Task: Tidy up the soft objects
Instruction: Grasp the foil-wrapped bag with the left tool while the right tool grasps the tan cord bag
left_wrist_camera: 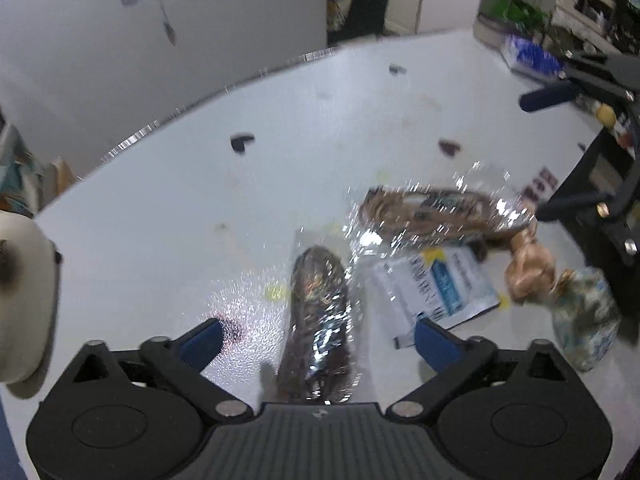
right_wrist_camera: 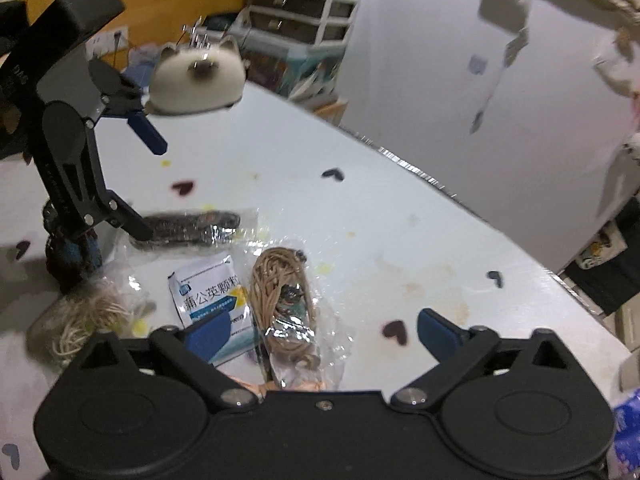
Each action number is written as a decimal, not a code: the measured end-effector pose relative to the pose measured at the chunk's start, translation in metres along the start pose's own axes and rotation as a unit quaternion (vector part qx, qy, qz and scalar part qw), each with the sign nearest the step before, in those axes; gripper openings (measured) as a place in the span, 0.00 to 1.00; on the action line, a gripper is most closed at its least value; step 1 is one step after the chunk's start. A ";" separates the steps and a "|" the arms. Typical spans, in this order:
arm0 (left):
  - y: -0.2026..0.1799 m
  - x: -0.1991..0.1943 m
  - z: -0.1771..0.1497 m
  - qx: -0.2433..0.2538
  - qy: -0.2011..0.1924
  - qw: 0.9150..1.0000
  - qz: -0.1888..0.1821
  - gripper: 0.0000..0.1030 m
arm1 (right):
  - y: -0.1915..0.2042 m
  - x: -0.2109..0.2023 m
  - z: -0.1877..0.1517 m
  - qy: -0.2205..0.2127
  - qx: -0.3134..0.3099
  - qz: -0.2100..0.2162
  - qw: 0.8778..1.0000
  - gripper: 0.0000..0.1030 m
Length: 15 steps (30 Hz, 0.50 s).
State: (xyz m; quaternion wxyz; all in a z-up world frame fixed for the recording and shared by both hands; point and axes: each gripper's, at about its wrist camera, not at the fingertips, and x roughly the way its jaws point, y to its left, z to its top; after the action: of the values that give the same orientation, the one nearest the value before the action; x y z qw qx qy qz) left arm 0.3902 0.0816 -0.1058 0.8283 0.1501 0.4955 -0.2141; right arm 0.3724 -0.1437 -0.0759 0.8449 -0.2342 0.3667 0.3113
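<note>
1. Dark bundle in a clear plastic bag [left_wrist_camera: 318, 320] lies on the counter [left_wrist_camera: 200, 200], directly ahead of the left tool [left_wrist_camera: 318, 338] and between its blue fingertips [left_wrist_camera: 202, 340]. The pads stand apart from the bag on either side; no contact visible.
2. Left tool: jaws spread wide, holding nothing.
3. Tan cord bundle in a clear bag [right_wrist_camera: 286, 300] lies between the fingers of the right tool [right_wrist_camera: 324, 334], nearer its left fingertip. Its near end passes under the tool body.
4. Right tool: jaws spread wide, holding nothing; pads not touching the bag.
5. White sachet with blue printing [right_wrist_camera: 212, 300] lies flat just left of the tan bundle, partly under the right tool's left fingertip [right_wrist_camera: 210, 334]. From the left wrist view the same sachet [left_wrist_camera: 436, 284] sits ahead-right of the left tool, beside the dark bundle.
6. Pale stringy bundle in a bag [right_wrist_camera: 86, 316] lies far left of the right tool, near the counter edge.
7. Patterned fabric pouch [left_wrist_camera: 584, 316] sits far right of the left tool, next to a tan knotted piece [left_wrist_camera: 528, 268].
8. Plush cat toy, white with dark face [right_wrist_camera: 196, 80], sits at the far side of the counter, beyond the left tool as seen from the right wrist.
9. Counter surface is white with dark heart-shaped marks [right_wrist_camera: 394, 330] and yellowish stains.
</note>
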 end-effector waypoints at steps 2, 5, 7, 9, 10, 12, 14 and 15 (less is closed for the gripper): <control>0.008 0.015 0.001 0.007 0.018 1.000 -0.012 0.83 | -0.002 0.017 0.005 0.018 -0.008 0.013 1.000 0.89; 0.019 0.032 0.000 0.012 0.040 0.999 -0.025 0.80 | -0.005 0.039 0.011 0.043 -0.025 0.038 0.998 0.87; 0.024 0.042 -0.001 0.014 0.053 0.998 -0.036 0.80 | -0.004 0.052 0.014 0.058 -0.038 0.055 0.996 0.87; 0.027 0.047 -0.003 0.016 0.060 0.997 -0.045 0.79 | -0.005 0.065 0.015 0.075 -0.049 0.069 0.994 0.86; 0.028 0.050 -0.004 0.019 0.061 0.997 -0.047 0.77 | -0.005 0.070 0.016 0.084 -0.053 0.074 0.992 0.83; 0.028 0.052 -0.004 0.025 0.064 0.997 -0.047 0.76 | -0.007 0.079 0.016 0.101 -0.053 0.087 0.990 0.76; 0.026 0.053 -0.005 0.028 0.058 0.997 -0.044 0.67 | -0.009 0.084 0.017 0.110 -0.047 0.101 0.988 0.70; 0.025 0.053 -0.005 0.029 0.057 0.997 -0.044 0.64 | -0.009 0.086 0.017 0.116 -0.043 0.107 0.987 0.69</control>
State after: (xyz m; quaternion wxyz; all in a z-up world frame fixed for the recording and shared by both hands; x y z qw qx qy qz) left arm 0.4215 0.0946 -0.1539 0.7840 0.1639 0.5414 -0.2556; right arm 0.4325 -0.1089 -0.1298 0.7478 -0.2638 0.4715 0.3859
